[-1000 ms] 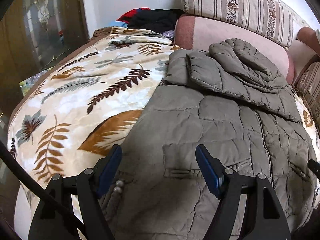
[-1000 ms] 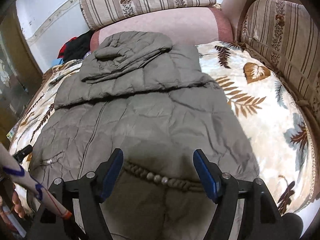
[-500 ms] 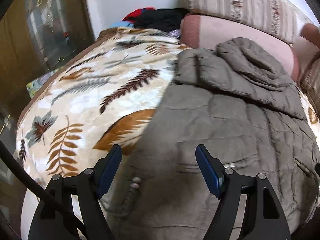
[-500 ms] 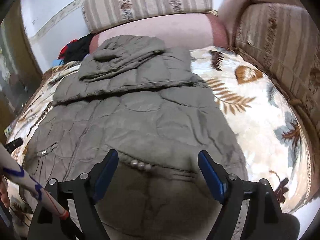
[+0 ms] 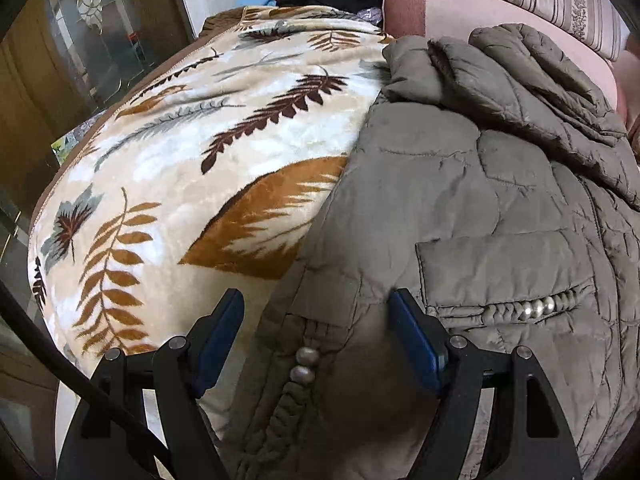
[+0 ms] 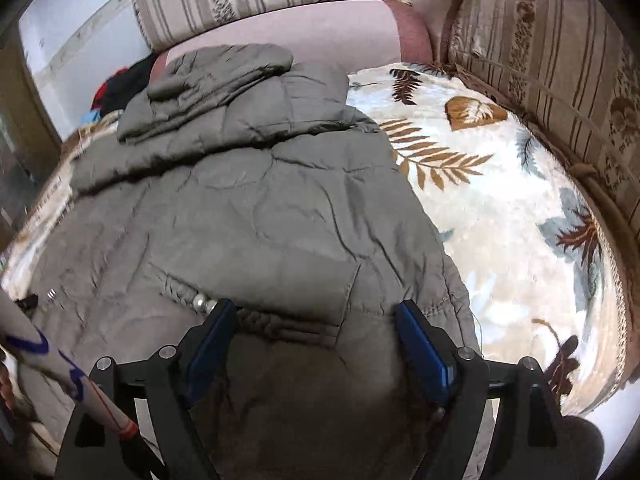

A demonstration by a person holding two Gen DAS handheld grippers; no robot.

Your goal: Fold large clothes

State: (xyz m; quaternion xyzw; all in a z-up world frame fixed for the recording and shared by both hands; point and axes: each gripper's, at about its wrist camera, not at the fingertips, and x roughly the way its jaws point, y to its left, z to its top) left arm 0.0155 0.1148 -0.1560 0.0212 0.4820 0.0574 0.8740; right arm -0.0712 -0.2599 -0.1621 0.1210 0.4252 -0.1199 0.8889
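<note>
Facing right wrist alone: striped cushion (image 6: 560, 60)

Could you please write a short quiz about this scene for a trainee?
1. True or false: the left gripper is shut on the jacket.
2. What pattern does the blanket show: A stripes, B leaves, C dots?
3. Fill in: the jacket's hood lies at the end ____ from the right gripper.

Key: 1 false, its fingers stand apart; 2 B; 3 far.
</note>
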